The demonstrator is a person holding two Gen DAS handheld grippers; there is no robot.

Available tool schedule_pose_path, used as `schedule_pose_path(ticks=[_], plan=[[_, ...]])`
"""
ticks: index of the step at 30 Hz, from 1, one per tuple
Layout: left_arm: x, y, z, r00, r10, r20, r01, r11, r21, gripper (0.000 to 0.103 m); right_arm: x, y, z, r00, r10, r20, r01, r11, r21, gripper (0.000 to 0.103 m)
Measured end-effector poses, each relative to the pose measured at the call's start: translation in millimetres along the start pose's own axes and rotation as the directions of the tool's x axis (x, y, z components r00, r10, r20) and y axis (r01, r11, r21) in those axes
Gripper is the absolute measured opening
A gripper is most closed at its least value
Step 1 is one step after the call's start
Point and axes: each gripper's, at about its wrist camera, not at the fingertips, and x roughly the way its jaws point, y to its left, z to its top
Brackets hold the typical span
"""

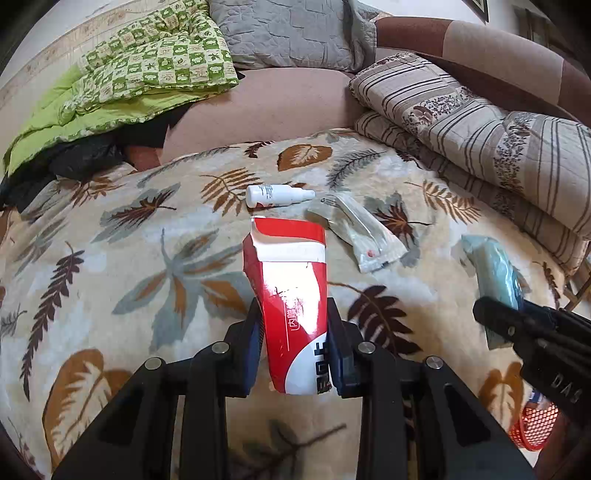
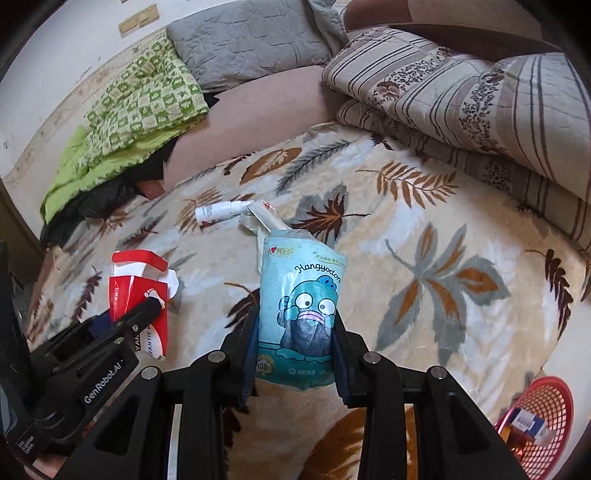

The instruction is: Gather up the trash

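My left gripper (image 1: 291,325) is shut on a torn red and white carton (image 1: 288,280), held above the leaf-print blanket; it also shows in the right wrist view (image 2: 136,291). My right gripper (image 2: 295,332) is shut on a light blue Hangyodon tissue pack (image 2: 301,295), which shows at the right of the left wrist view (image 1: 495,273). A small white spray bottle (image 1: 277,194) and a clear plastic wrapper (image 1: 358,229) lie on the blanket beyond the carton. A red mesh basket (image 2: 543,424) with a small box in it stands at the lower right.
The leaf-print blanket (image 1: 110,258) covers the bed. A green quilt (image 1: 147,66), a grey pillow (image 1: 288,33) and a folded striped quilt (image 1: 461,122) lie along the far side. Black bags (image 1: 74,162) sit under the green quilt.
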Motion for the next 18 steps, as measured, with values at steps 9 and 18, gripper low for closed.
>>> schedule_pose_path(ticks=[9,18], plan=[[17,-5,4,0.998,0.057,0.011,-0.057,0.996,0.063,0.030,28,-5,3,0.999,-0.023,-0.029,0.023,1.000,0.011,0.037],[18,-5,6,0.998,0.062,0.020,-0.063,0.996,0.061,0.030,31,7,7,0.999,-0.035,-0.013,0.035,0.999,-0.036,0.037]])
